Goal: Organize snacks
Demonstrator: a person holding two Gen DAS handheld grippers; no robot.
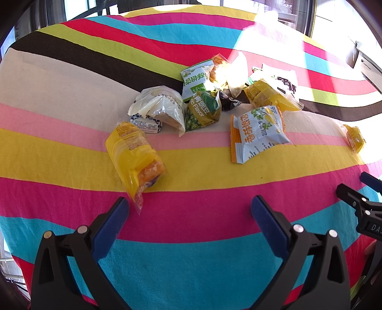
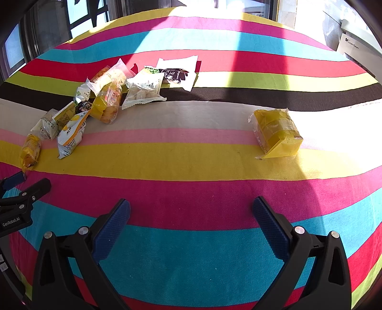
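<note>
Several snack packets lie in a loose pile (image 1: pixel 205 95) on a striped cloth (image 1: pixel 191 262). A yellow cake packet (image 1: pixel 135 157) lies nearest my left gripper (image 1: pixel 189 206), just ahead of its left finger; that gripper is open and holds nothing. An orange-and-white packet (image 1: pixel 259 133) sits further ahead on the right. In the right wrist view a lone yellow packet (image 2: pixel 277 133) rests apart at the right, ahead of my open, empty right gripper (image 2: pixel 191 207). The pile (image 2: pixel 107 95) lies at the far left there.
A white box (image 2: pixel 358 47) stands beyond the cloth (image 2: pixel 191 250) at the back right. Windows and dark frames (image 2: pixel 78 14) line the back. Strong sunlight washes out the right side. Each gripper shows at the other view's edge: the right gripper (image 1: pixel 358 198) and the left gripper (image 2: pixel 26 188).
</note>
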